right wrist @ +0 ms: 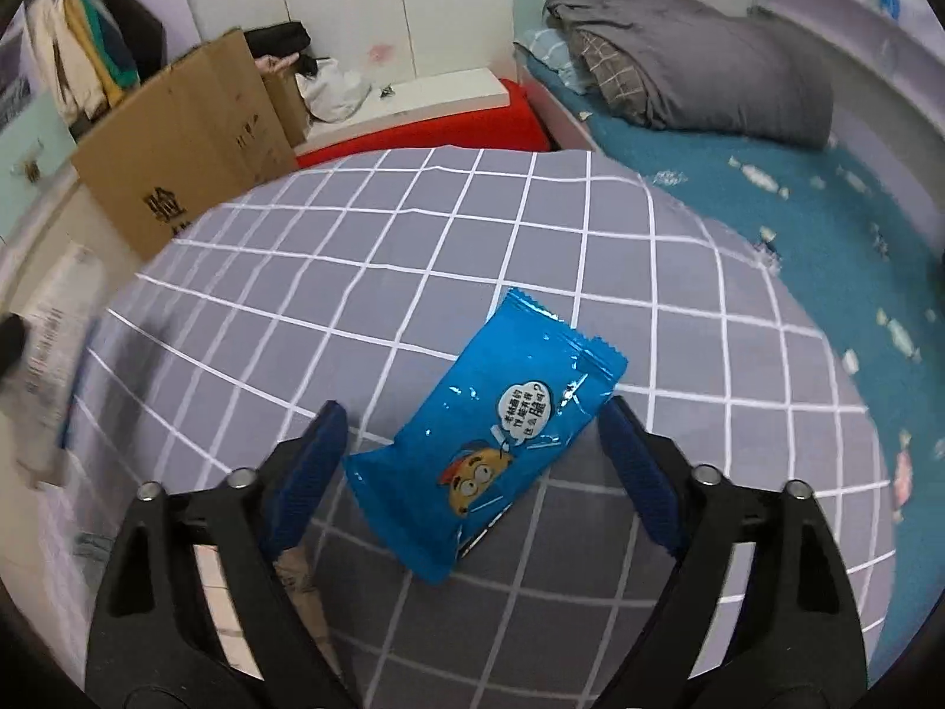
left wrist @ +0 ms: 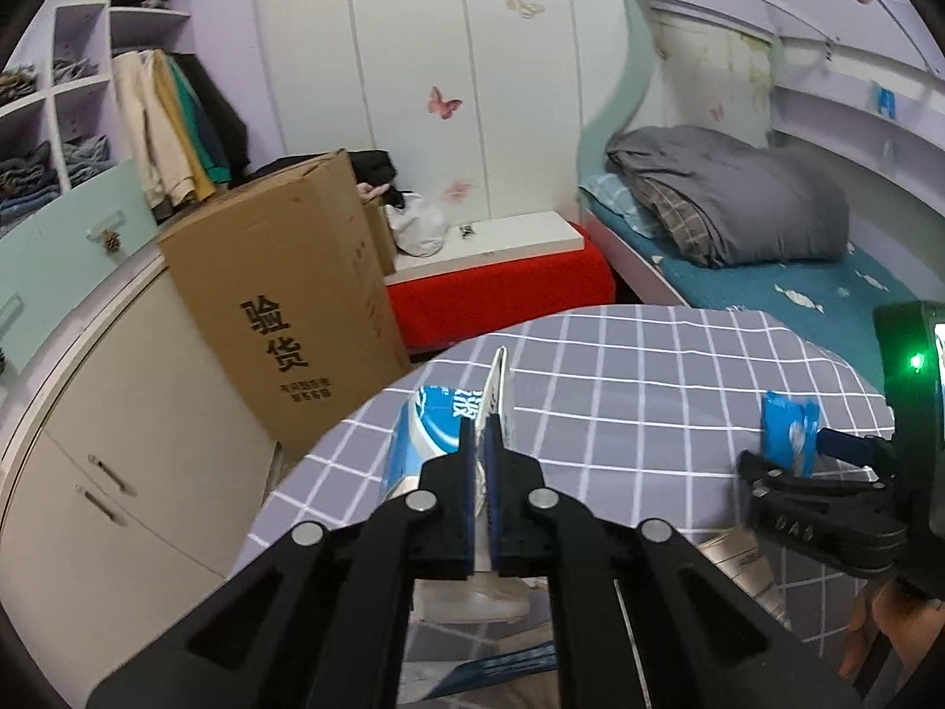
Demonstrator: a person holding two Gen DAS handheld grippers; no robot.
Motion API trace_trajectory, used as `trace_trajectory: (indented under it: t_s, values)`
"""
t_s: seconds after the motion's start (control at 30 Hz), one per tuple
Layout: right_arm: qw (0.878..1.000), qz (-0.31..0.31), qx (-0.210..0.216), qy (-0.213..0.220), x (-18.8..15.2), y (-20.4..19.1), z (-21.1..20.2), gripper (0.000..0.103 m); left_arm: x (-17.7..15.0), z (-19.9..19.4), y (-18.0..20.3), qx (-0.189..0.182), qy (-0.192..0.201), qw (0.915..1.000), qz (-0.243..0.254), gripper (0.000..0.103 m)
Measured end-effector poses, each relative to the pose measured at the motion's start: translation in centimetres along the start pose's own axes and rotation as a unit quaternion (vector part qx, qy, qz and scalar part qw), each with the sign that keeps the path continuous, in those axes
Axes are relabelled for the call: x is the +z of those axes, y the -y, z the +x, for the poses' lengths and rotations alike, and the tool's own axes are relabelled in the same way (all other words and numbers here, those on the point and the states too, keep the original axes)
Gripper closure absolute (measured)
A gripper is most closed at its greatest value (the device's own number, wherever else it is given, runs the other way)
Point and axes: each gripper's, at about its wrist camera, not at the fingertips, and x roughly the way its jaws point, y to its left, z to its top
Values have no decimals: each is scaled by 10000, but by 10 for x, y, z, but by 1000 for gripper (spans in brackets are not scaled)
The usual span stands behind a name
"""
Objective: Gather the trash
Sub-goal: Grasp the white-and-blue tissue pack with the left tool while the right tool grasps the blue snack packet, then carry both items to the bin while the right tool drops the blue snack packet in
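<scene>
A blue snack wrapper (right wrist: 493,443) with a cartoon face lies on the grey checked tablecloth (right wrist: 413,248). My right gripper (right wrist: 472,431) is open, its blue-padded fingers either side of the wrapper's near end. In the left wrist view the same wrapper (left wrist: 788,428) shows between the right gripper's fingers (left wrist: 791,461) at the right. My left gripper (left wrist: 485,443) is shut on the top fold of a blue and white milk carton (left wrist: 437,437), held above the table's left edge. The carton shows blurred at the left of the right wrist view (right wrist: 47,354).
A tall cardboard box (left wrist: 277,307) stands left of the table beside a white cabinet (left wrist: 118,443). A red bench (left wrist: 502,289) sits behind the table. A bed with a grey duvet (left wrist: 732,195) lies to the right. A clear plastic bag (left wrist: 472,597) hangs below the left gripper.
</scene>
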Motion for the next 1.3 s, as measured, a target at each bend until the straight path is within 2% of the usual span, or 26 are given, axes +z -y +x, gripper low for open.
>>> trace_trajectory:
  t_s: [0.07,0.2,0.23,0.27,0.47,0.63,0.83,1.0,1.13,1.3]
  values:
    - [9999,-90,-58,36,-2,-1,-1,45,-2,-2,-11,26,-37,9999,-91,100]
    - [9998,-138,81,123,-5,-4,-5,56,-8,-6,-29,187,-70,9996,-177,100]
    - [9996,-143,150,205,-5,-4,-8,64,-10,-9,-35,174,-65,9996,-222,100]
    - [9993,-126,250,254,-5,-5,-13,69,-10,-11,-40,162,-62,9995,-257,100]
    - [9968,-142,676,394,-2,-23,-35,70,-22,-29,-72,113,-50,9987,-488,100]
    - [9903,-325,1198,618,-7,-60,-71,70,-39,-52,-108,47,-20,9968,-795,100]
    - [9702,-830,2144,770,-29,-142,-121,70,-70,-79,-164,82,-13,9936,-1123,100]
    - [9458,-1323,2915,544,-63,-226,-141,70,-108,-103,-224,276,-29,9888,-1467,100]
    - [9252,-1808,3326,267,-103,-297,-147,70,-152,-118,-274,606,-158,9831,-1718,100]
    - [9074,-2242,3553,-64,-147,-373,-134,70,-218,-122,-337,893,-481,9696,-2225,100]
